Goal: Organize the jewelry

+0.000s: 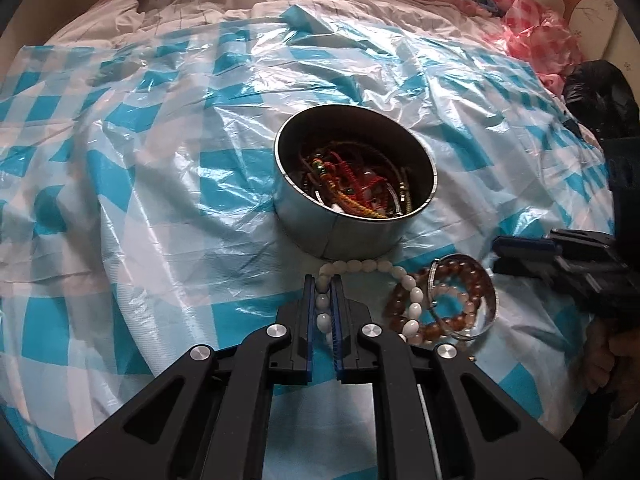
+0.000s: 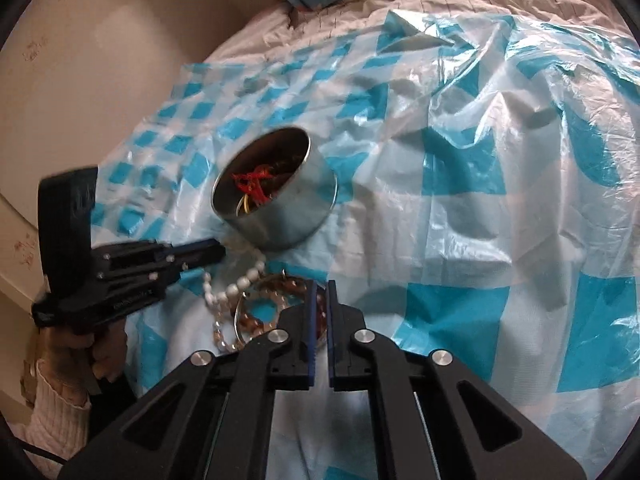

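Fig.: left gripper (image 1: 324, 304) clenched on white bead bracelet (image 1: 374, 267), a few beads pinched betw. the blue pads; rest of the strand loops right on the blue-check plastic sheet (image 1: 160, 200), just in front of the round metal tin (image 1: 354, 216). Tin sits mid-sheet, away from all edges, already part-filled w/ red cord and mixed bracelets. White strand overlaps amber bead bracelet (image 1: 460, 300) and silver bangle (image 1: 492, 296), which lie together at its right end. Right gripper (image 2: 320, 320) is closed to a narrow slit, apparently holding nothing, tips over the bangle's near edge; cannot tell if touching. Step judged: lift white strand into tin. To do well: keep the pinch firm, raise straight up until the loop hangs clear of amber beads and bangle, then carry over the rim and release w/ beads low inside. Risk: the trailing loop snags the bangle and drags it; right gripper could pin the bangle.
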### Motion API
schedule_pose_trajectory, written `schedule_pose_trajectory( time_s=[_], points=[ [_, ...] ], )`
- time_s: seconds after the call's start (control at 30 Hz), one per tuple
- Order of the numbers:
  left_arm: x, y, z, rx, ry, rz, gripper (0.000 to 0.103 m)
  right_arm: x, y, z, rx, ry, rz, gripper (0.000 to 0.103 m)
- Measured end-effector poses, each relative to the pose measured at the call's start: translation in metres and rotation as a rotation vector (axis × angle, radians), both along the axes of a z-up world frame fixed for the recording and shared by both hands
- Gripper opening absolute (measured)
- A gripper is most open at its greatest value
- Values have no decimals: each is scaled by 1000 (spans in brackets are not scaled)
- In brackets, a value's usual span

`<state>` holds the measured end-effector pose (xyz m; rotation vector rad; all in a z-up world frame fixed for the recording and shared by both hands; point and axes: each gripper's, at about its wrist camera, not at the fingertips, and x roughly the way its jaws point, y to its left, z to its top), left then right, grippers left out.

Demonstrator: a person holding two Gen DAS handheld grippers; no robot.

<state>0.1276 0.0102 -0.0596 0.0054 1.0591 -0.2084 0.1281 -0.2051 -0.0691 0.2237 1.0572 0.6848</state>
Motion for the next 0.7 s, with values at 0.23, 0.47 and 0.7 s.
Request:
schedule_pose_trajectory(
  time_s=[0.23,0.47,0.7],
  points=[
    [1,1,-1,6,3,2,7,-19,35,6,-118,-105,126,78],
    [0,-1,-2,15,5,-5,7,-21,60,-12,-236,-122,183,80],
    [-6,-5,6,-9,-15,-49,7,-20,44,1,-167,-144,142,68]
  ],
)
